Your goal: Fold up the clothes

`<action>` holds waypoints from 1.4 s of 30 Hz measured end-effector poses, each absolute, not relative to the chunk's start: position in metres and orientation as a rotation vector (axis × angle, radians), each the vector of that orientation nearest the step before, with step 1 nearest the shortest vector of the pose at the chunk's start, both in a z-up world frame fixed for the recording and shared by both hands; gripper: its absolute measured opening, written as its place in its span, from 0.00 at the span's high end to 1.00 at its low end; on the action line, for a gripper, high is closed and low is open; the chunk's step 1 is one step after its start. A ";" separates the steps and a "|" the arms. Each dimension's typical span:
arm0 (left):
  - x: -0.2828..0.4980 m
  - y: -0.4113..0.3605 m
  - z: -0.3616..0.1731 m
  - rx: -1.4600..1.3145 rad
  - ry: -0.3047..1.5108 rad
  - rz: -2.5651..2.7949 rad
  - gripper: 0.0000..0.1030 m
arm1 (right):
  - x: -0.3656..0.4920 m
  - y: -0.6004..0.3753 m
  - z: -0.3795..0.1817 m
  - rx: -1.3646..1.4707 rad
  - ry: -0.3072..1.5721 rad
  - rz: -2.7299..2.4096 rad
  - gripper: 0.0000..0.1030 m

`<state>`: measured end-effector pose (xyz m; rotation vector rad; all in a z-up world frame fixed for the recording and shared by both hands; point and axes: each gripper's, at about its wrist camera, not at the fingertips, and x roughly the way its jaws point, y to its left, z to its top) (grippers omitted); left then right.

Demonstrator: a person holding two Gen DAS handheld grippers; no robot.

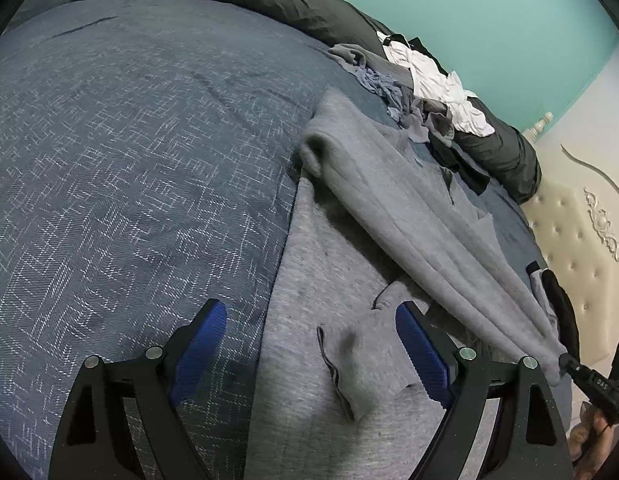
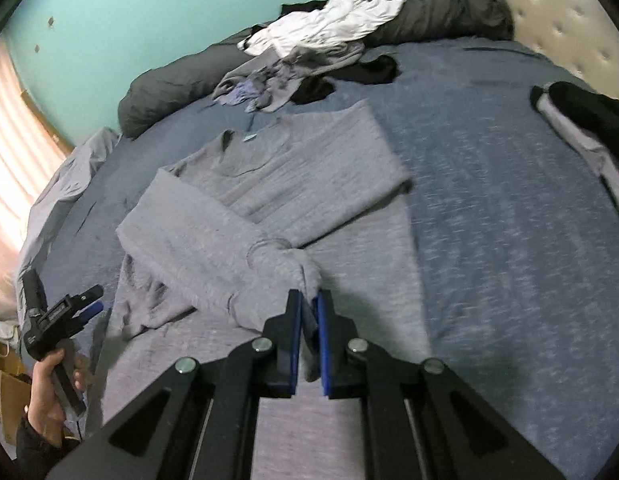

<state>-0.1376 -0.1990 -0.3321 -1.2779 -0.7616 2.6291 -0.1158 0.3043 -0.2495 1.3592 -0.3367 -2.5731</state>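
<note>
A grey knit sweater (image 2: 309, 168) lies spread on the blue bedcover (image 2: 509, 220). My right gripper (image 2: 309, 297) is shut on the cuff of one sleeve (image 2: 213, 248), which is pulled across the sweater's body. In the left wrist view that sleeve (image 1: 409, 208) runs taut from the shoulder down to my right gripper (image 1: 568, 362) at the lower right. My left gripper (image 1: 309, 308) hangs open just above the sweater's lower body (image 1: 329, 280) and a small folded flap, with nothing between its blue pads (image 1: 421, 352). A hand holds my left gripper (image 2: 94, 301) at the left edge of the right wrist view.
A pile of loose clothes (image 2: 309, 52), grey, white and black, lies at the far side against a rolled dark duvet (image 2: 429, 12). A cream tufted headboard (image 1: 581, 248) borders the bed. A black and grey garment (image 2: 581, 120) lies near it. Bedcover (image 1: 129, 140) stretches left.
</note>
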 end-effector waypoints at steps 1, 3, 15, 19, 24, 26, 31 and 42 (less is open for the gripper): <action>-0.137 -0.199 -0.332 -1.278 -0.760 2.630 0.13 | -0.116 0.308 -0.253 1.374 -0.346 -2.576 0.93; -0.137 -0.198 -0.333 -1.281 -0.756 2.631 0.13 | -0.117 0.315 -0.261 1.403 -0.365 -2.583 0.93; -0.143 -0.197 -0.331 -1.294 -0.723 2.634 0.13 | -0.120 0.321 -0.266 1.372 -0.438 -2.591 0.93; -0.150 -0.199 -0.327 -1.298 -0.705 2.643 0.13 | -0.126 0.321 -0.253 1.334 -0.456 -2.579 0.93; -0.176 -0.198 -0.325 -1.376 -0.594 2.668 0.13 | -0.136 0.319 -0.227 1.257 -0.449 -2.573 0.93; -0.190 -0.197 -0.326 -1.423 -0.534 2.676 0.13 | -0.141 0.318 -0.211 1.218 -0.431 -2.570 0.93; -0.226 -0.194 -0.328 -1.490 -0.358 2.701 0.13 | -0.152 0.318 -0.165 1.112 -0.414 -2.570 0.93; -0.275 -0.172 -0.331 -1.493 -0.142 2.673 0.20 | -0.170 0.302 -0.075 0.945 -0.280 -2.596 0.93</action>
